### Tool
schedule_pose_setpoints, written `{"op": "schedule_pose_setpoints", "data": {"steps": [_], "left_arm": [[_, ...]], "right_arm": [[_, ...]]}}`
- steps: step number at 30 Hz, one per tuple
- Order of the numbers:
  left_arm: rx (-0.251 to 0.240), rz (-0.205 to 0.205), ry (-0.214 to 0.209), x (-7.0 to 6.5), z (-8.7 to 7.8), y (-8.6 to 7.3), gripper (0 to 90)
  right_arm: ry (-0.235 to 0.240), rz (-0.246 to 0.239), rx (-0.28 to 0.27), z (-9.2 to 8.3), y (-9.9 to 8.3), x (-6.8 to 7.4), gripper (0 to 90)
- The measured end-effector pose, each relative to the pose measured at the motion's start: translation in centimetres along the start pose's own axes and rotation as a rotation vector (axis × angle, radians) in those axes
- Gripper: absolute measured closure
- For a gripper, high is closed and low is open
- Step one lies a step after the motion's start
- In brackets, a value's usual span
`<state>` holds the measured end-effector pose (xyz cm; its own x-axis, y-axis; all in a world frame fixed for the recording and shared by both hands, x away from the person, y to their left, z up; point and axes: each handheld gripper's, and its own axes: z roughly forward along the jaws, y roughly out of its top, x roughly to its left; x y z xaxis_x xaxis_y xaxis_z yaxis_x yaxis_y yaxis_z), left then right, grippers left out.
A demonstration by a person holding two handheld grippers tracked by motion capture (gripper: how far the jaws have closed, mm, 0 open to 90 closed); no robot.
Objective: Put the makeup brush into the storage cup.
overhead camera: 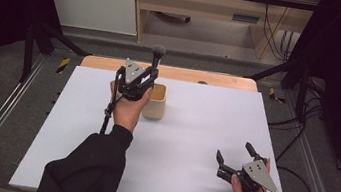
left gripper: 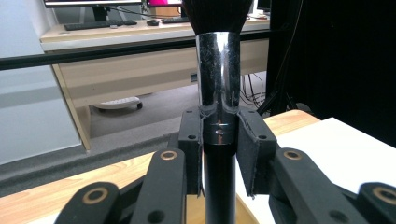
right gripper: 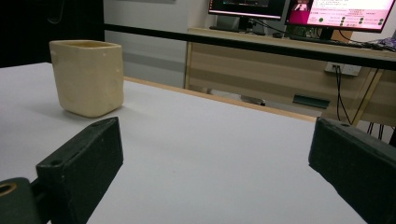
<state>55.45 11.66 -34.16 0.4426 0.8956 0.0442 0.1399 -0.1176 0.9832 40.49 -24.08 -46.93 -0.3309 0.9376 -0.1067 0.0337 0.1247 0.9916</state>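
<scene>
Upright at center frame, one beige cup (overhead camera: pixel 156 102) stands with its inside unclear. One brush (overhead camera: pixel 158 53) is clamped by the left gripper (overhead camera: pixel 153 74) just above it. Lower right, the right gripper (overhead camera: pixel 236 155) gapes empty.

No legible text, label, brand, number or sign anywhere; monitor screens too blurred.

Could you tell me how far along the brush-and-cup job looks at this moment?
Done: the left gripper is shut on the makeup brush, gripping it by the handle, bristles up, above the beige cup. In hand: it holds the brush upright over the cup. Left: whether it goes in or has come out I cannot tell. The right gripper rests open on the white table.
</scene>
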Motion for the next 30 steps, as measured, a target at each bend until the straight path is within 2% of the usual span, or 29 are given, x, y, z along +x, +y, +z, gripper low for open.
{"op": "schedule_pose_setpoints", "data": {"steps": [12, 30], "left_arm": [[-0.005, -0.001, 0.005, 0.0, 0.8, -0.1, 72.7], [0.004, -0.005, 0.002, 0.1, 1.9, -1.1, 72.7]], "right_arm": [[0.0, 0.003, -0.004, 0.0, 0.0, 0.0, 3.2], [0.001, 0.005, -0.002, 0.0, 0.0, 0.0, 3.1]]}}
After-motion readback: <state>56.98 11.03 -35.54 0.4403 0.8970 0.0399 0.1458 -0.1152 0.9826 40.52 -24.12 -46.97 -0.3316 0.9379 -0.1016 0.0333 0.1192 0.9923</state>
